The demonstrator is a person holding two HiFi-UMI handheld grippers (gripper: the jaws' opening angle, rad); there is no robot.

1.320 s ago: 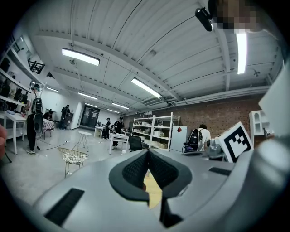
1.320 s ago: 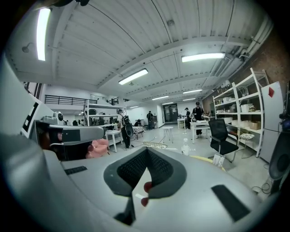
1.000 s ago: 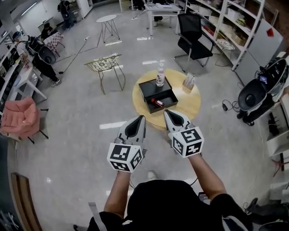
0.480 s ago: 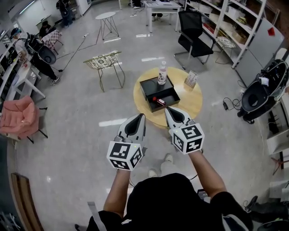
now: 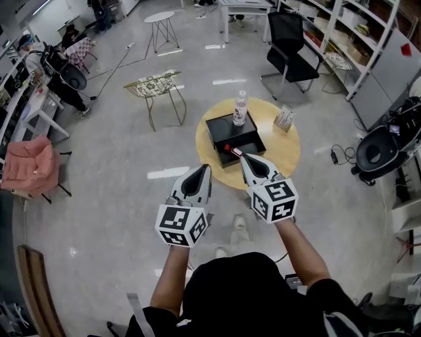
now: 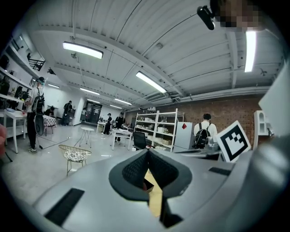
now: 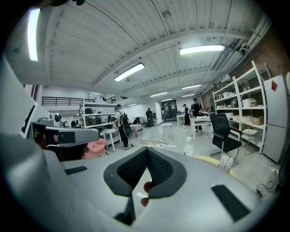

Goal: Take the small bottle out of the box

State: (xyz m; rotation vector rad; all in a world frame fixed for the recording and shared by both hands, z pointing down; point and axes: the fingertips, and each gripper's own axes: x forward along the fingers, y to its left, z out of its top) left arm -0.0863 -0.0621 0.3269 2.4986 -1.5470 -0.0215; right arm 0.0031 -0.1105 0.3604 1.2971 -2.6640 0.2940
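Head view, approach phase. Over the last second the round wooden table (image 5: pixel 281 156) has drawn closer to the two grippers as the person steps towards it. The tip of the right gripper (image 5: pixel 245 158), which a second ago lay short of the table's near rim, now sits in the picture just beside the near edge of the open black box (image 5: pixel 230 126). The left gripper (image 5: pixel 204 170) has kept its place, lower and to the left, over bare floor (image 5: pixel 118 171).

The fingers of both grippers are pressed together at the tips and hold nothing. In the right gripper view, red shows only through the gap behind the closed tips.

The small bottle (image 5: pixel 231 150), dark with a red end, lies on its side in the box's near compartment and is untouched. As a judgement, the reach is nearly closed but the grasp has not begun: the right fingers must first part before they can take the bottle.

Surface: the box sits centre-left on the table. A clear water bottle (image 5: pixel 241 108) stands upright at the box's far edge, and a small card holder (image 5: pixel 285 118) stands to the right, apart from the box.

Room: a polished grey floor. A wire chair (image 5: pixel 158 85) stands at upper left of centre, with a white side table (image 5: pixel 161 18) beyond it. A black office chair (image 5: pixel 289 52) and white shelving (image 5: pixel 358 33) are at upper right, and a pink chair (image 5: pixel 26 168) is at the left edge. Other people stand at the far upper left.
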